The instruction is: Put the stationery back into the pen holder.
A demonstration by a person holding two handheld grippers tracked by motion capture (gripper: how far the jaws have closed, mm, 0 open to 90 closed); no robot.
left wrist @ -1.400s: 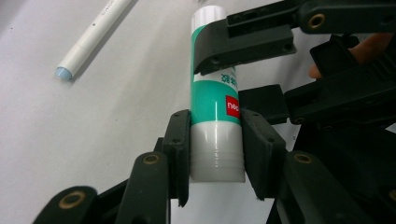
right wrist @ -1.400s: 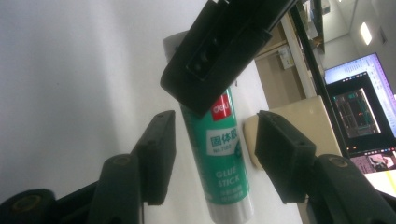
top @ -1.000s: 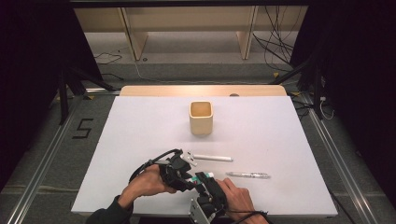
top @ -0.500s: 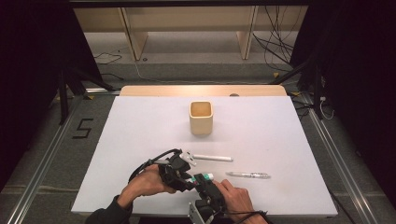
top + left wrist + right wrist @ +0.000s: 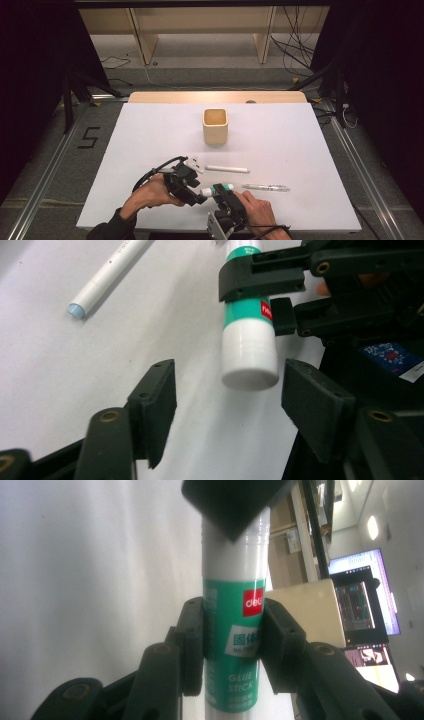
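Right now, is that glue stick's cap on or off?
On: the white cap covers the glue stick's end, between the open left tool.

- The high view is evenly lit from above; the white table (image 5: 300,150) is bright, while both sides of the room fall into near black.
- Shadows on the table are soft and short, as under the cup (image 5: 215,126).
- The high view is slightly soft, with fine detail lost.
- In the left gripper view the glue stick (image 5: 248,340) is fairly sharp and the near jaws blur.
- In the right gripper view the table is washed out, the background screens glare, and edges bend.
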